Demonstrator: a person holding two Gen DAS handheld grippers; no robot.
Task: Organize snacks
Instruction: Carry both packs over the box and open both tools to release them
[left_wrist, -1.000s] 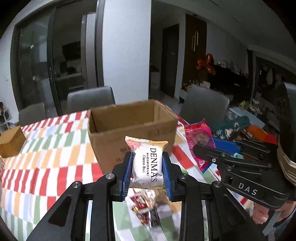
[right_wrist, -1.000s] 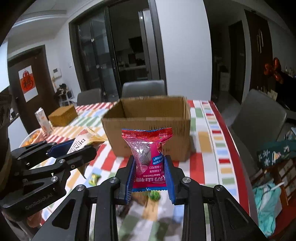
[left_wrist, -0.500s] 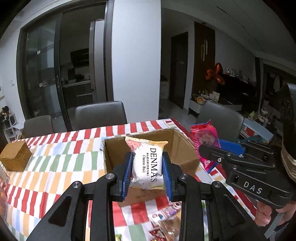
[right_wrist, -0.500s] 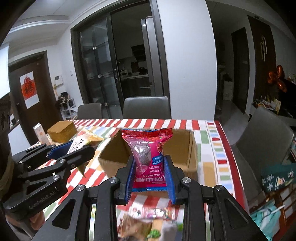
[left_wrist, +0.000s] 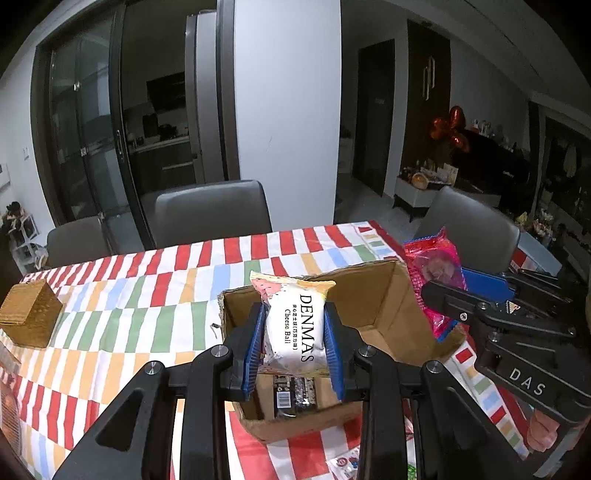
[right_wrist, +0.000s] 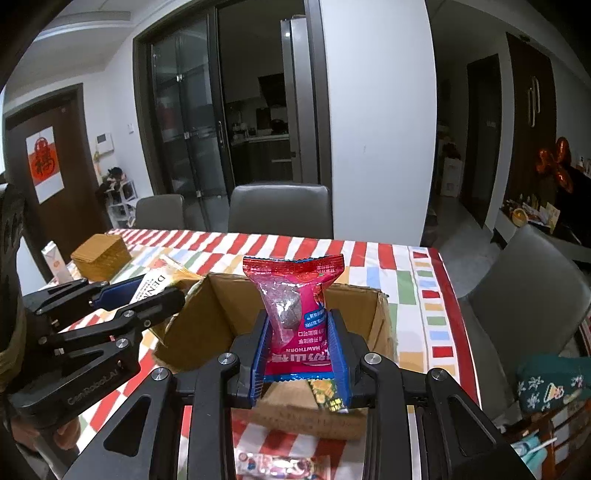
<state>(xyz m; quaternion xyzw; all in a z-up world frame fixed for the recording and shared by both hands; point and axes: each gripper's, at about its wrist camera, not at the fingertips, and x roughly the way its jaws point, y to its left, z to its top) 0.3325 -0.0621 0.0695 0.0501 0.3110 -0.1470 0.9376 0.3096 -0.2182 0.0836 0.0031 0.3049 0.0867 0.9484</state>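
My left gripper (left_wrist: 293, 338) is shut on a white DENMAS cheese ball packet (left_wrist: 295, 326) and holds it above the open cardboard box (left_wrist: 384, 295). A dark snack packet (left_wrist: 295, 393) lies inside the box. My right gripper (right_wrist: 299, 341) is shut on a red hawthorn snack packet (right_wrist: 295, 302) above the same box (right_wrist: 221, 310). The right gripper also shows in the left wrist view (left_wrist: 454, 295) at the box's right side. The left gripper shows in the right wrist view (right_wrist: 140, 295) at the box's left side.
The box stands on a striped red, green and blue tablecloth (left_wrist: 129, 306). A wicker box (left_wrist: 29, 317) sits at the left, with a carton (right_wrist: 55, 262) beside it. Loose snack packets (right_wrist: 280, 463) lie in front of the box. Grey chairs (right_wrist: 280, 210) stand around the table.
Both grippers have risen and moved forward with their packets. They were in front of the box and now hang over its open top, so I see into it.
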